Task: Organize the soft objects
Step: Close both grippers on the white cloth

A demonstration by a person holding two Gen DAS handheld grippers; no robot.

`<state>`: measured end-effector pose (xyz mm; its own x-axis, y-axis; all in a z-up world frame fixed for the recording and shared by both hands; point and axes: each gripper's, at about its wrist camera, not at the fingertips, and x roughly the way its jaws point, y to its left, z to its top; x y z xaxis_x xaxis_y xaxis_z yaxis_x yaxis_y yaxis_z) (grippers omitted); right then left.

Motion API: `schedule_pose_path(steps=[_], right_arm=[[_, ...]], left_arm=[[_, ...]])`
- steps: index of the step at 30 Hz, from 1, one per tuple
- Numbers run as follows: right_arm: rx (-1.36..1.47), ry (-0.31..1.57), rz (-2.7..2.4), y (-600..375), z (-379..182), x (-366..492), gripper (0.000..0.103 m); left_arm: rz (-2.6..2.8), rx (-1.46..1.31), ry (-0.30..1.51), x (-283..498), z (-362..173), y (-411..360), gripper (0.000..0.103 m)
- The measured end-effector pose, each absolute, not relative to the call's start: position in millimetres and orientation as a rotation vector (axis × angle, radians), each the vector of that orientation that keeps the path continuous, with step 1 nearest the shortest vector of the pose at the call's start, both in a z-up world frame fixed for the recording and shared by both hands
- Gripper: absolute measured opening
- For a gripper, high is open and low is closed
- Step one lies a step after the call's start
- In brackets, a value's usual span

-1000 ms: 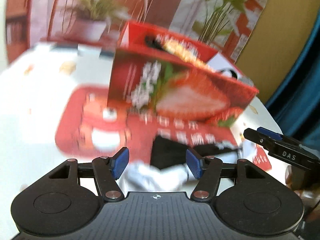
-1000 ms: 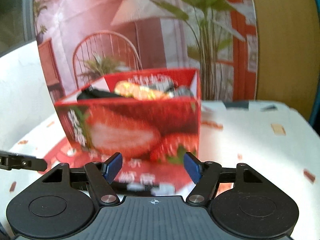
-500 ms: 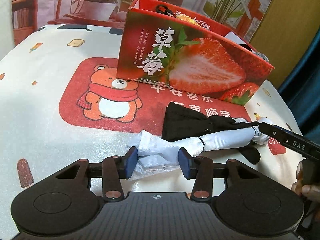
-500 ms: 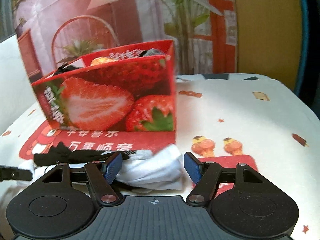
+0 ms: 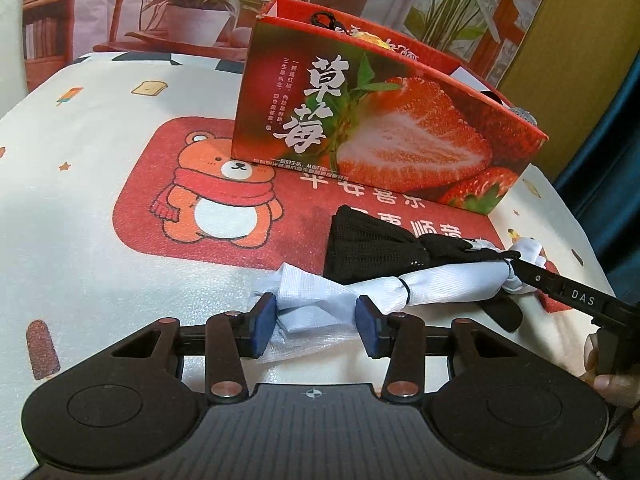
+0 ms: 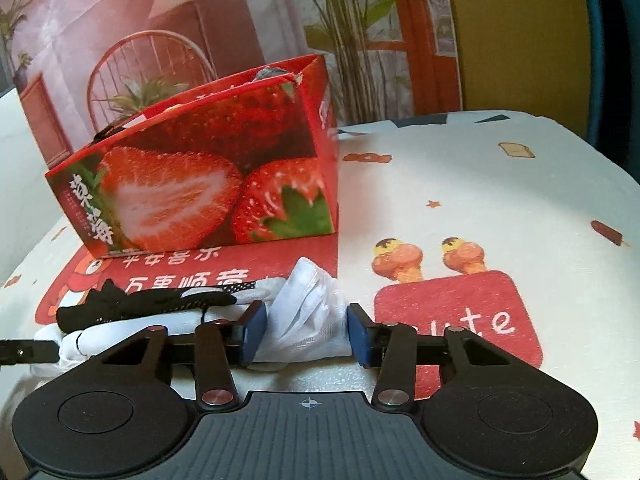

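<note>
A white cloth roll tied with a black band lies on the table in front of a red strawberry box. A black mesh cloth lies partly under it. My left gripper is open with its pads on either side of the roll's left end. My right gripper is open around the roll's right end. The black cloth and the box also show in the right wrist view. The box holds several items, mostly hidden.
The table has a white cover with a red bear print and a red "cute" patch. A printed backdrop with plants stands behind the box. The table's far edge lies past the box.
Both grippers have come down from box height to the table and now straddle the two ends of the white roll. Both jaws have narrowed a little.
</note>
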<state>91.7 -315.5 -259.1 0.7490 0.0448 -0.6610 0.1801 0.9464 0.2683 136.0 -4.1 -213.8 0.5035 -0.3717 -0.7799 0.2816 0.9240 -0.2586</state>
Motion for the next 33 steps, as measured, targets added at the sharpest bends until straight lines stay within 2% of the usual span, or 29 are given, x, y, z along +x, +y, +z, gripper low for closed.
schedule_pose_path(steps=[14,16,18,21,28,33], right_arm=[[0.343,0.702,-0.048,-319.2,-262.8,89.1,0.041],[0.345,0.702,-0.048,-319.2,-262.8,89.2,0.041],[0.344,0.702,-0.048,-319.2,-262.6,89.3,0.04],[0.336,0.706,-0.059,-318.3,-261.6,88.7,0.032],[0.332,0.707,-0.073,-317.5,-258.0,86.0,0.019],[0.327,0.701,-0.065,-315.1,-253.3,83.7,0.014]], left_arm=[[-0.407,-0.084,0.948,135.9,-216.6,-5.0,0.045],[-0.405,-0.089,0.947,135.7,-216.9,-4.2,0.042],[-0.394,-0.088,0.949,135.6,-217.0,-2.9,0.028],[-0.397,-0.111,0.959,137.1,-216.9,1.0,0.018],[-0.399,-0.114,0.957,136.0,-215.9,-2.8,0.014],[-0.404,-0.129,0.949,135.2,-213.4,-1.3,0.011]])
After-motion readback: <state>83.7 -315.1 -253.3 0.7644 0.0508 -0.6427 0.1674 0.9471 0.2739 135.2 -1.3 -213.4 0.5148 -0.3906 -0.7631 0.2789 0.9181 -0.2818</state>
